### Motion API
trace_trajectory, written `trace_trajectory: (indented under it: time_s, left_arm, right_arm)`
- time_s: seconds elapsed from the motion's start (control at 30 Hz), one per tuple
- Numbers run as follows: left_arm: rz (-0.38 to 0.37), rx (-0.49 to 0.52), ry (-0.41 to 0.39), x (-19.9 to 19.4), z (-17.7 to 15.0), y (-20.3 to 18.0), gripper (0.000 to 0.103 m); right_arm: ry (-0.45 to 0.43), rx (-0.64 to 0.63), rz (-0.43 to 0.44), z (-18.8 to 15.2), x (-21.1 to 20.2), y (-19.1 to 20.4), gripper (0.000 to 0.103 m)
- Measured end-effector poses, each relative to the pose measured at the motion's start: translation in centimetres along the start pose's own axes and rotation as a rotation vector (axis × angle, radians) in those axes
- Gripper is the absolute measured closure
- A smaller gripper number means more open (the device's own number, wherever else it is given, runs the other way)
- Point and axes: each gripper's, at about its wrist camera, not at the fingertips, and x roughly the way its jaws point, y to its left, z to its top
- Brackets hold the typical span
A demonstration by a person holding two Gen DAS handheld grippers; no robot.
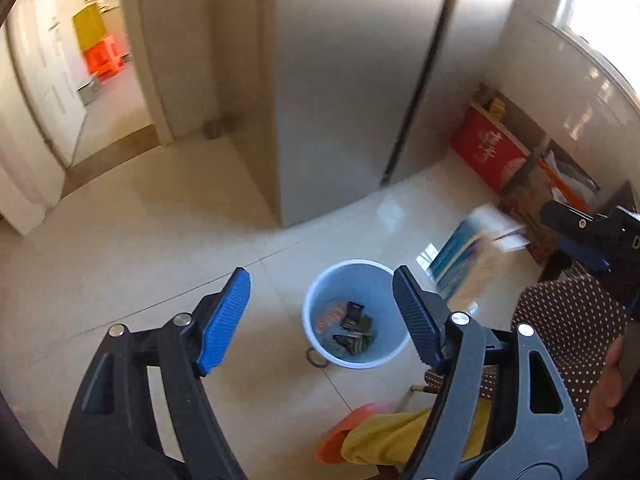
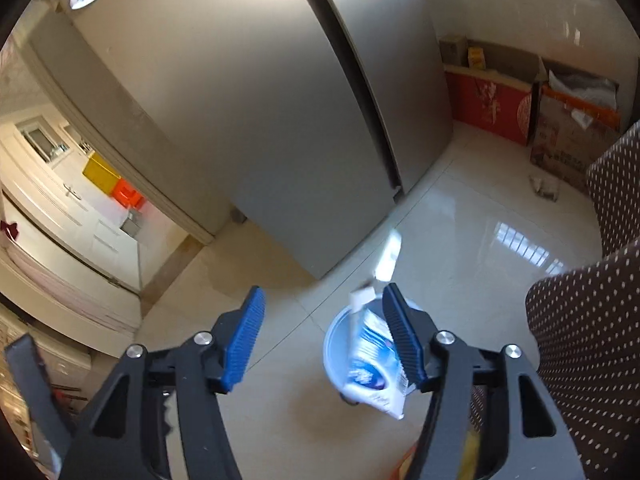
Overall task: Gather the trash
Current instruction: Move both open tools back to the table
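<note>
1. Hovering above a pale blue bin holding wrappers, the left gripper gapes empty.
2. Right gripper stands spread; a blue-white packet lies against one pad, over the bin.

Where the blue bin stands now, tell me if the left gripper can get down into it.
Probably yes. The left gripper is open and empty, aimed over the blue bin, whose mouth is uncovered. Only the blue-and-white wrapper, blurred beside it, might cross the way.

I hold both grippers angled down over the blue bin. My left gripper stands wide open; my right gripper looks open too, a blurred wrapper against one finger.
</note>
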Motion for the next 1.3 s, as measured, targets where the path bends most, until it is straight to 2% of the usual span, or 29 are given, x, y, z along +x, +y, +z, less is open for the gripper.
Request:
trace_trajectory:
  time_s: [0.1, 0.23, 0.37, 0.6, 0.9, 1.2, 1.3]
  left_arm:
    - [0.021, -0.02, 0.002, -0.3, -0.2, 1.2, 0.03]
    - [0.014, -0.036, 0.004, -1.0, -0.6, 1.2, 0.03]
    - [-0.014, -0.016, -0.016, -2.2, -0.7, -0.1, 0.03]
    - [-0.093, 0.052, -0.077, -5.7, -0.6, -4.7, 0.03]
    - [-0.198, 0.149, -0.133, -9.5, -1.0, -11.1, 0.03]
    - [-0.321, 0.268, -0.136, -11.5, -2.4, -18.8, 0.03]
    - [-0.367, 0.313, -0.124, -11.9, -3.1, -22.1, 0.029]
  right_arm:
    - [0.002, -0.033, -0.001, 0.0, 0.1, 0.9, 0.042]
    - [-0.01, -0.042, 0.014, -0.2, -1.3, 0.9, 0.042]
    - [-0.046, -0.066, 0.011, -0.7, -3.6, 0.7, 0.042]
    - [-0.127, -0.067, 0.008, -1.0, -9.1, -1.0, 0.042]
    - [-0.266, -0.01, -0.04, -1.0, -17.4, -6.2, 0.039]
    - [-0.397, 0.087, -0.183, -2.9, -24.9, -13.4, 0.03]
    - [-0.412, 0.135, -0.233, -3.6, -26.4, -16.4, 0.028]
